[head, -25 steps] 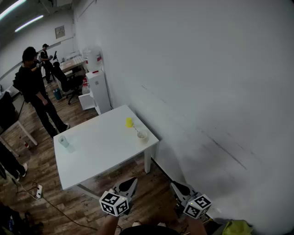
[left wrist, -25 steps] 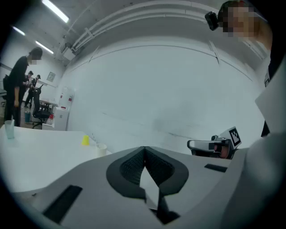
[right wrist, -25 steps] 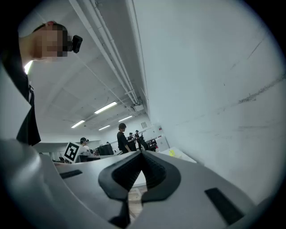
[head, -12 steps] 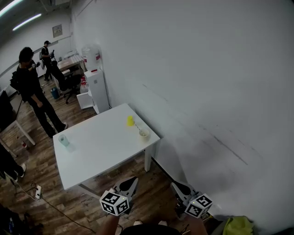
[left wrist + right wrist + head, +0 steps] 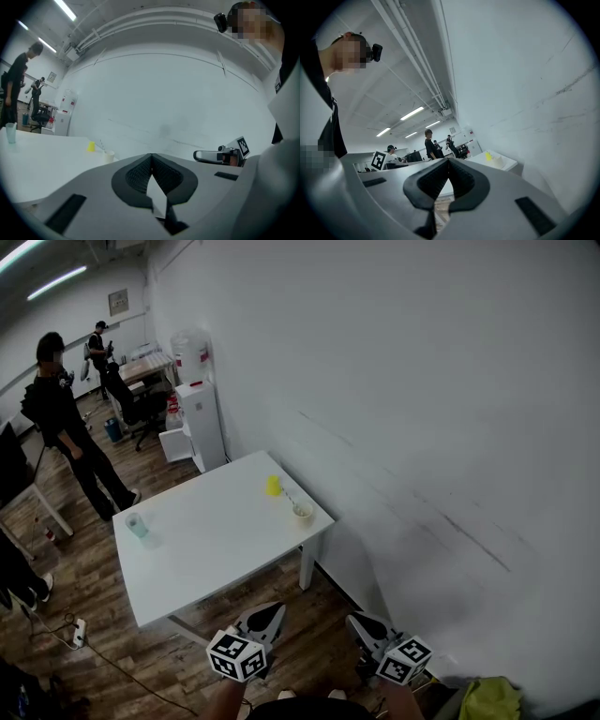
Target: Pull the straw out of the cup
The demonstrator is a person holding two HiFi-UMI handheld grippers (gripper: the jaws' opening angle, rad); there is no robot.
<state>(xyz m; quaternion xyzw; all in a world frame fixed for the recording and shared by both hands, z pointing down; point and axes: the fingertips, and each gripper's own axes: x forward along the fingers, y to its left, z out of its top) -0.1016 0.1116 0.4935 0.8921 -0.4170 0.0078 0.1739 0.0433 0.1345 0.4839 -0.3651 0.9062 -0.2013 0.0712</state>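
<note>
On the counter's (image 5: 206,549) far corner, the cup's (image 5: 303,513) straw (image 5: 290,498), probably light and bendable, invites pinching its exposed top; left hand-held gripper (image 5: 264,615) and right hand-held gripper (image 5: 362,622) closed, empty.

A white rectangular table (image 5: 216,545) stands on the brown wood-plank floor (image 5: 112,652), one end against the wall. Near that end sit a small yellow object (image 5: 273,486) and, just beside it, a pale round cup (image 5: 303,512) holding a thin straw (image 5: 291,498) — well apart, near the opposite edge, stands a translucent bluish cup (image 5: 137,525).
</note>
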